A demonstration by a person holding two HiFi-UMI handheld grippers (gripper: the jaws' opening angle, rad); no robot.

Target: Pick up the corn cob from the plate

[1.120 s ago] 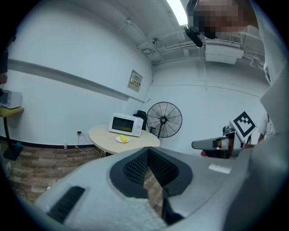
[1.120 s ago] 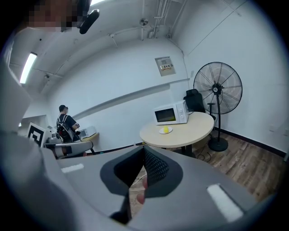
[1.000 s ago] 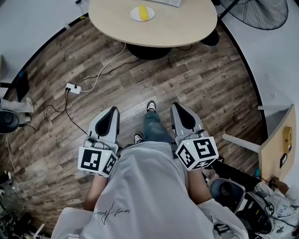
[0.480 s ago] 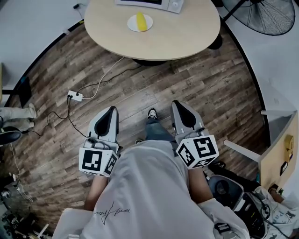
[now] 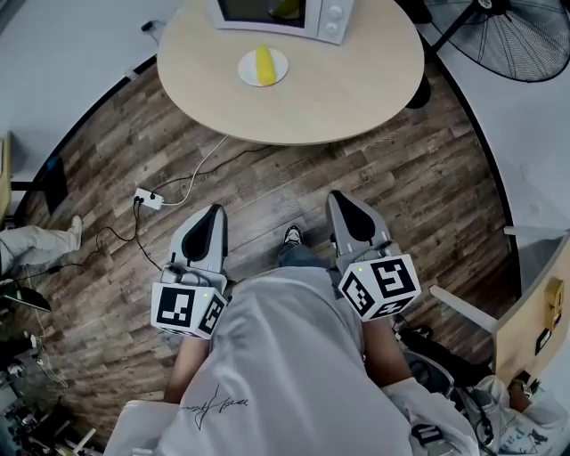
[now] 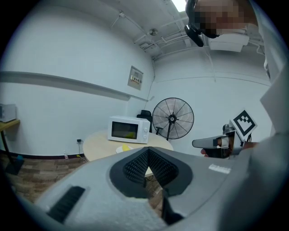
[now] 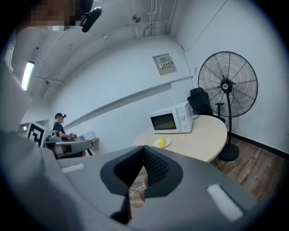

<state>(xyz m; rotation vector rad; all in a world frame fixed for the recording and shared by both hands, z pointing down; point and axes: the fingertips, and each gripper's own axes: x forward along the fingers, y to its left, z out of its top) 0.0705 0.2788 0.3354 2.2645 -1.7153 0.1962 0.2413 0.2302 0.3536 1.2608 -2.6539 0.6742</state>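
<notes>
A yellow corn cob (image 5: 264, 64) lies on a small white plate (image 5: 248, 72) on a round beige table (image 5: 347, 85), far ahead of me. Both grippers are held low at my waist, over the wooden floor and well short of the table. My left gripper (image 5: 214, 214) is shut with nothing in it, and so is my right gripper (image 5: 344, 201). The left gripper view shows the corn cob (image 6: 124, 147) just above its closed pads (image 6: 137, 168). In the right gripper view the corn cob (image 7: 162, 141) sits on its plate (image 7: 166, 145) in front of a microwave (image 7: 170, 120).
A white microwave (image 5: 280, 13) stands on the table behind the plate. A standing fan (image 5: 499, 27) is at the far right. A power strip with cables (image 5: 148, 198) lies on the floor to the left. A wooden desk edge (image 5: 534, 303) is on my right.
The table and plate have drawn closer in the head view, and the microwave has come into sight. Both grippers stay shut at my waist.
</notes>
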